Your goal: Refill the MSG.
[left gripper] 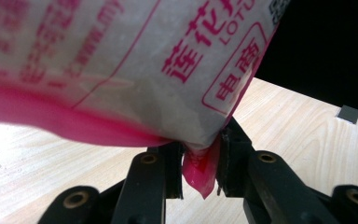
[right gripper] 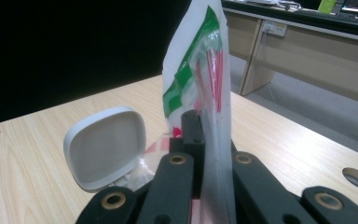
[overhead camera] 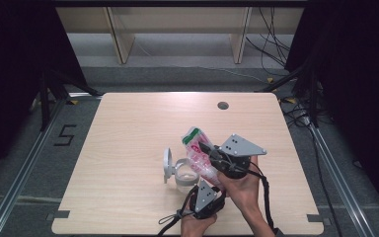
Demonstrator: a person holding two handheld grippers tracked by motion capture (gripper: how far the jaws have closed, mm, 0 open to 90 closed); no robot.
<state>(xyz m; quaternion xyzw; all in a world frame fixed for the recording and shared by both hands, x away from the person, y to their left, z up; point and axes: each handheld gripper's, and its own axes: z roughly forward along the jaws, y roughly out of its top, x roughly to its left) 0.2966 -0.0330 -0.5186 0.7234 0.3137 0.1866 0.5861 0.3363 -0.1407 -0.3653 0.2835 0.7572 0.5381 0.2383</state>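
Jaws of both grippers pinch the printed plastic bag (overhead camera: 197, 150), left gripper (left gripper: 200, 163) on its pink corner, so tilting it slowly toward the open-lidded container (overhead camera: 182, 174) seems wise.

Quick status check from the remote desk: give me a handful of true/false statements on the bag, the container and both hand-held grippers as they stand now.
1. The left hand-held gripper is shut on a pink corner of the plastic bag. True.
2. The right hand-held gripper is open and holds nothing. False: it is shut on the same bag, whose green-and-red end rises above its jaws.
3. The white lid of the clear container is closed. False: it stands flipped open.
4. The bag is held up off the table between the two grippers. True.
5. The bag's printing is blue. False: it is red and pink, with green at one end.
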